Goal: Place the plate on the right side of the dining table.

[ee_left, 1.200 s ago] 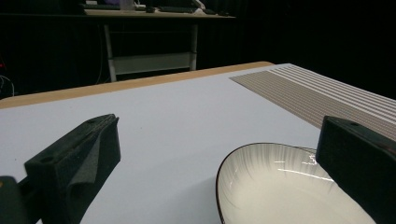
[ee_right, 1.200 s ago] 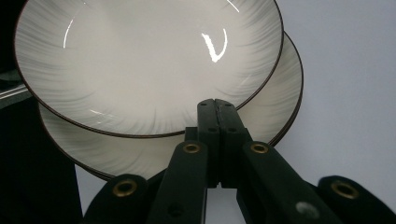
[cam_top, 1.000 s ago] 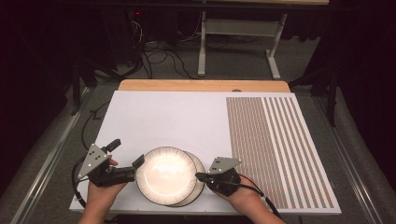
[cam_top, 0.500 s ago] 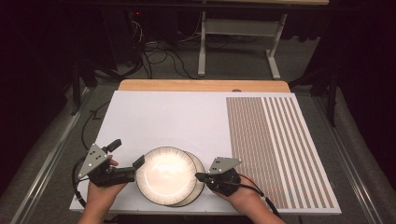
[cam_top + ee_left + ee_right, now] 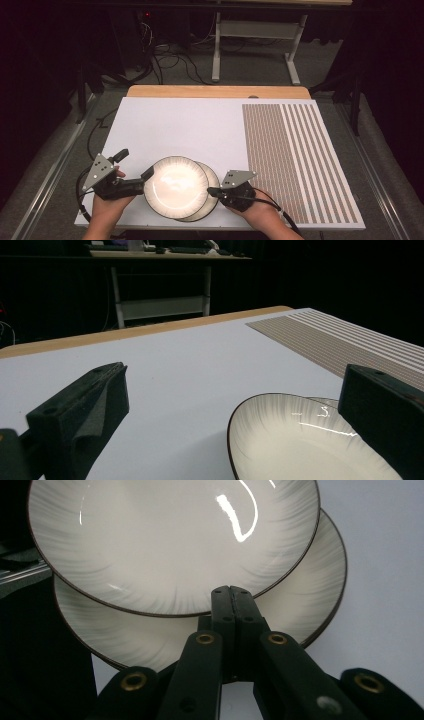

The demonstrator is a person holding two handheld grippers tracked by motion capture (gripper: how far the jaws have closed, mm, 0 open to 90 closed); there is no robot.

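Your left gripper (image 5: 148,174) stands with jaws apart at nine o'clock of the upper glossy cream plate with a thin dark rim (image 5: 176,186), one jaw by its edge; your right gripper (image 5: 212,191) has jaws pressed together (nothing between them), tips on the lower matching plate (image 5: 212,192) at three o'clock, probably steadying it; both plates sit near the white table's (image 5: 190,125) front edge.

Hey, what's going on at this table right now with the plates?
A person is working two hand-held tools on a pair of stacked plates at the near edge of a white board. The upper plate sits off-centre on the lower plate. The left tool is open, its jaws apart at the upper plate's left rim. The right tool is shut, its tips over the lower plate right at the upper plate's edge.
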